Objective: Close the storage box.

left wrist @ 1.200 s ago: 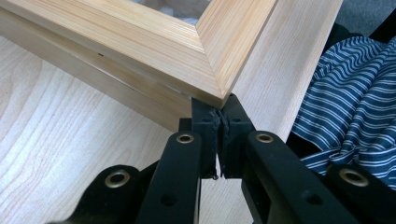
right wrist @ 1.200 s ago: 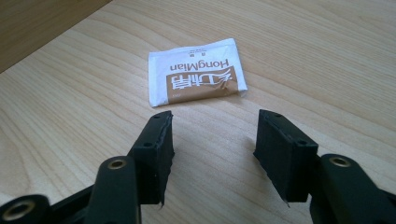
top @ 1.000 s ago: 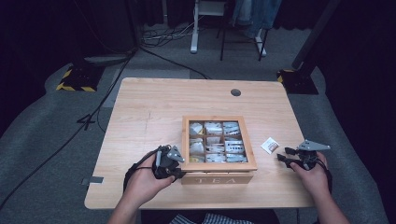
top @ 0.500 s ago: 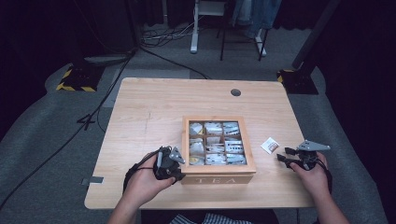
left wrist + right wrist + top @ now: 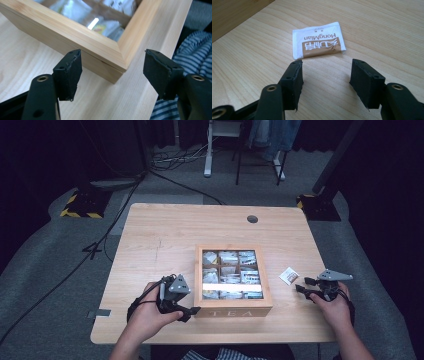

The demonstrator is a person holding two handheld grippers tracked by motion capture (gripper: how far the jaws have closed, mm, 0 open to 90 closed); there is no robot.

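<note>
my right gripper [image 5: 325, 75] is open, jaws spread wide with nothing between them, hovering low over the table [image 5: 165, 235] and pointed at a small tea sachet [image 5: 318, 41] that lies flat on the wood just ahead of the tips. in the high view the sachet [image 5: 289, 275] sits alone to the right of the wooden tea box [image 5: 233, 307], apart from it, and my right gripper [image 5: 303, 285] is just beside it. i judge the sachet to be very light, thin and soft, paper or foil with a little tea inside, so it will crumple rather than resist and could slide on the smooth tabletop if i push it. because it lies flat there is little to bite on; i'd come down over one short edge or a corner, let a pad scrape under it, and pinch gently. my left gripper [image 5: 113, 72] is open too, its jaws straddling the near left corner of the box without closing on it; in the high view that gripper [image 5: 187, 312] rests against the box's front left corner. the box looks stiff and fairly heavy, with a glass-paned lid [image 5: 100, 22] that is shut over compartments of sachets, so it should stay put if i brace it there while lifting the lid's front edge.
</note>
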